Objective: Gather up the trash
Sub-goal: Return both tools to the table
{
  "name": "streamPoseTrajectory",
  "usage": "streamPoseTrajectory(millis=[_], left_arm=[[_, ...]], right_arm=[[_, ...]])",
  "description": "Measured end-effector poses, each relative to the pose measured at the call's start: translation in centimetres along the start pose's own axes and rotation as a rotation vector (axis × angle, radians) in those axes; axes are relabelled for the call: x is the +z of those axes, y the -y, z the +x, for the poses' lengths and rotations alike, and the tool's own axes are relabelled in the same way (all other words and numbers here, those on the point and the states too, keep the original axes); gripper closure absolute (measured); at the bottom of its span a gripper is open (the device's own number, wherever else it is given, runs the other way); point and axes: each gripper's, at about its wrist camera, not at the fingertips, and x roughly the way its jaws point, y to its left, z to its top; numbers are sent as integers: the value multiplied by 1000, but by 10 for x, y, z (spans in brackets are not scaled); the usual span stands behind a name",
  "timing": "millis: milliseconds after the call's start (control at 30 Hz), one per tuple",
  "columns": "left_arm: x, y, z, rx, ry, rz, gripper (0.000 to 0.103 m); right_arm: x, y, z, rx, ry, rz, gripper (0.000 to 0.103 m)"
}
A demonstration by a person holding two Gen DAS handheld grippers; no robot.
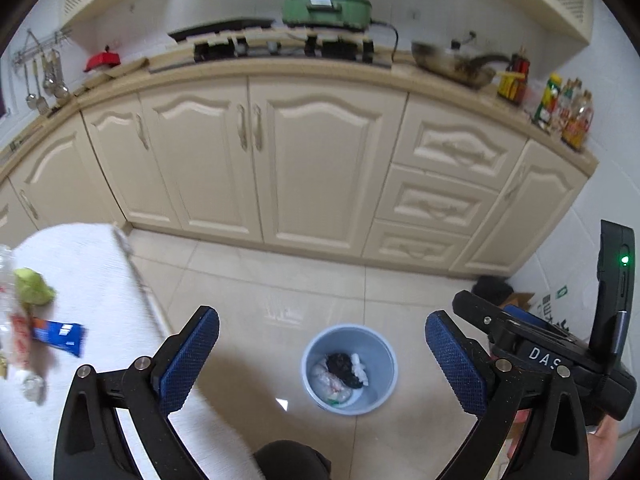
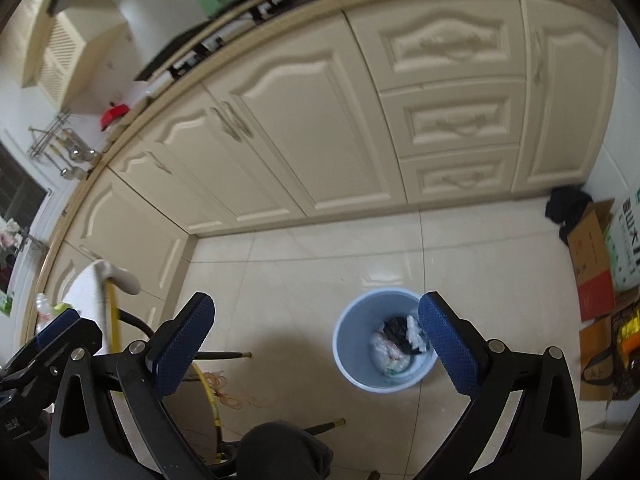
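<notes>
A light blue trash bin (image 1: 349, 368) stands on the tiled floor, holding black, white and pale crumpled trash. My left gripper (image 1: 322, 358) hangs open high above it, nothing between its blue pads. My right gripper (image 2: 316, 346) is also open and empty, with the bin (image 2: 385, 339) below, beside its right finger. In the left wrist view the right gripper's black body (image 1: 552, 344) shows at the right edge. On a white-clothed table (image 1: 92, 280) at the left lie a blue wrapper (image 1: 60, 336), a green crumpled piece (image 1: 34, 286) and a clear plastic bottle (image 1: 14, 320).
Cream kitchen cabinets (image 1: 280, 160) run along the back under a counter with a green appliance (image 1: 326, 8), a pan (image 1: 456, 66) and bottles (image 1: 568, 112). Cardboard boxes (image 2: 596, 256) and a black cloth (image 2: 568, 204) sit at the right wall. A dark knee (image 2: 280, 452) shows below.
</notes>
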Motion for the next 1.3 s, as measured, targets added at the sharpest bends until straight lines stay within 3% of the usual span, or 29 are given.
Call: streamPoseTrajectory(millis=[333,567,1033,1300], left_arm=[[-43,-39,-125,62,144,-30,1],[-84,-69,-216,139,229,-88,1],[-204,-113,-379,345,345,-301,1],[-248,-114,-425,440,357,-387,1]], right_arm=[[1,-81,-67,79,114,-110,0],[-13,-152,-95,140,141,-227,0],[-81,-314,-127,329,160,-503,0],[-125,-373,-123,378,119,-643,0]])
